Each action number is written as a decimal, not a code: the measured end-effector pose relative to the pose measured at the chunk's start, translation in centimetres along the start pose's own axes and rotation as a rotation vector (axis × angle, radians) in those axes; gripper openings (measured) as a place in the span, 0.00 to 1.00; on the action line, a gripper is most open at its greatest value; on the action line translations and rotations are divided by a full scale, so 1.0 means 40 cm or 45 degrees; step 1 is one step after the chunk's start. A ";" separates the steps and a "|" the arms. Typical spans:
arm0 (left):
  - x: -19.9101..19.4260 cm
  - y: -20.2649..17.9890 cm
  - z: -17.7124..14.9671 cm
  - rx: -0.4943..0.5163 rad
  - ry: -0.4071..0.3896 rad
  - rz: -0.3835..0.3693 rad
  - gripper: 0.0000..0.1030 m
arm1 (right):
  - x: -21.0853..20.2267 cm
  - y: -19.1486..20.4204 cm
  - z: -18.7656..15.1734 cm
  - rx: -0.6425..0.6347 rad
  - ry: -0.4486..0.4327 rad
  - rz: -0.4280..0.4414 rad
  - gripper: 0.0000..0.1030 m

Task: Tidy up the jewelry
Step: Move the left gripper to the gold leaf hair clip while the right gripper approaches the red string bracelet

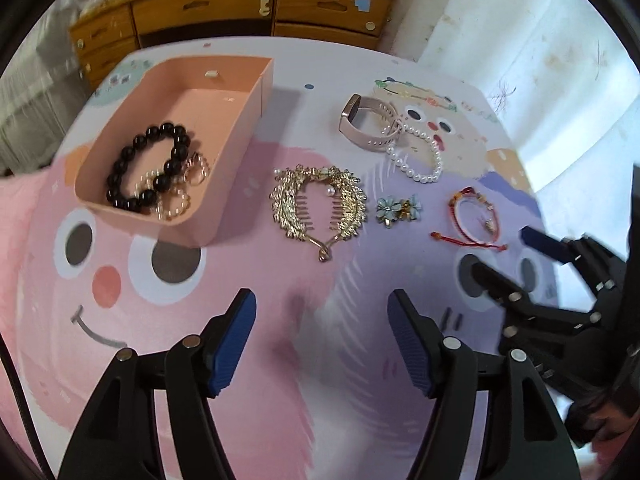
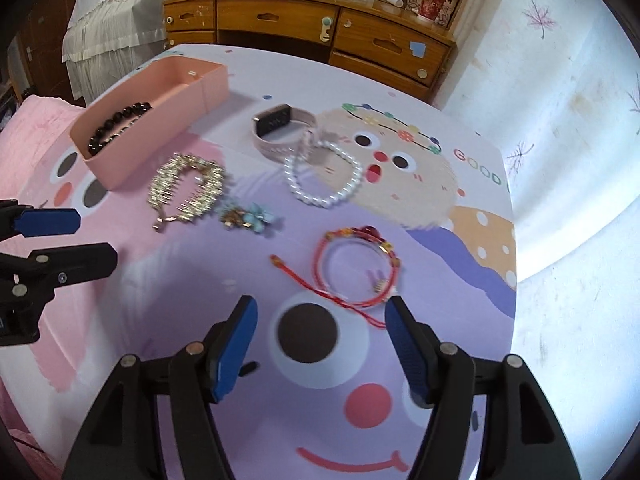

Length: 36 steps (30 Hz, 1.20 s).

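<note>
Cartoon tablecloth [image 2: 460, 240] printed "GOOD", pink tray [image 1: 240, 128], left gripper [image 1: 322, 336] and right gripper [image 2: 322, 340] both spread apart, empty

Tray [image 1: 244, 120] sits far left on the tablecloth [image 1: 280, 360], w/ a bead bracelet [image 1: 148, 164] and ring-style pieces [image 1: 176, 200] inside. Just right of tray: hair comb [image 1: 319, 208]. Right of comb: flower clip [image 1: 399, 209], then cord bracelet [image 1: 476, 216]. Behind those, watch band [image 1: 366, 128] touches the pearl bracelet [image 1: 416, 156]. Dresser [image 1: 240, 12] stands behind the table.
</note>
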<state>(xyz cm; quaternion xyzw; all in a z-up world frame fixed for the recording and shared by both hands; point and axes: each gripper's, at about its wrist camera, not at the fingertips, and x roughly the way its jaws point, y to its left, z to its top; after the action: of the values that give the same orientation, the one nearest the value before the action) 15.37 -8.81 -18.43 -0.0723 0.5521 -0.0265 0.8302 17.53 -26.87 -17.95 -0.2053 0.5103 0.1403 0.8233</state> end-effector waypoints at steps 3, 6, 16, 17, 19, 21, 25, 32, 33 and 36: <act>0.028 -0.035 0.004 0.085 0.006 0.077 0.66 | 0.025 -0.034 -0.002 0.043 0.009 0.021 0.65; 0.056 -0.059 0.010 0.119 0.017 0.105 0.67 | 0.049 -0.067 -0.001 0.127 0.013 0.060 0.65; 0.115 -0.086 0.042 0.091 -0.041 0.140 0.81 | 0.100 -0.123 0.022 0.251 -0.034 0.152 0.65; 0.120 -0.090 0.046 0.095 -0.047 0.145 0.82 | 0.101 -0.123 0.023 0.250 -0.037 0.161 0.65; 0.128 -0.095 0.055 0.100 -0.064 0.149 0.82 | 0.108 -0.127 0.027 0.245 -0.040 0.184 0.65; 0.137 -0.098 0.064 0.098 -0.075 0.157 0.82 | 0.116 -0.130 0.031 0.237 -0.040 0.202 0.65; 0.152 -0.100 0.077 0.086 -0.102 0.161 0.85 | 0.123 -0.121 0.038 0.183 -0.046 0.196 0.65; 0.170 -0.088 0.090 0.041 -0.144 0.182 0.92 | 0.135 -0.104 0.054 0.069 -0.069 0.173 0.65; 0.171 -0.084 0.092 0.028 -0.154 0.194 0.92 | 0.136 -0.105 0.056 0.068 -0.071 0.174 0.65; 0.175 -0.070 0.094 0.010 -0.166 0.185 0.95 | 0.136 -0.106 0.057 0.062 -0.075 0.177 0.65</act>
<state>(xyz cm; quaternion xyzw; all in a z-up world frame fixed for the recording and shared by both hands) 21.65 -12.09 -22.97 -0.0302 0.5005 0.0364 0.8644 23.57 -29.36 -21.11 -0.1449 0.5022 0.1908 0.8309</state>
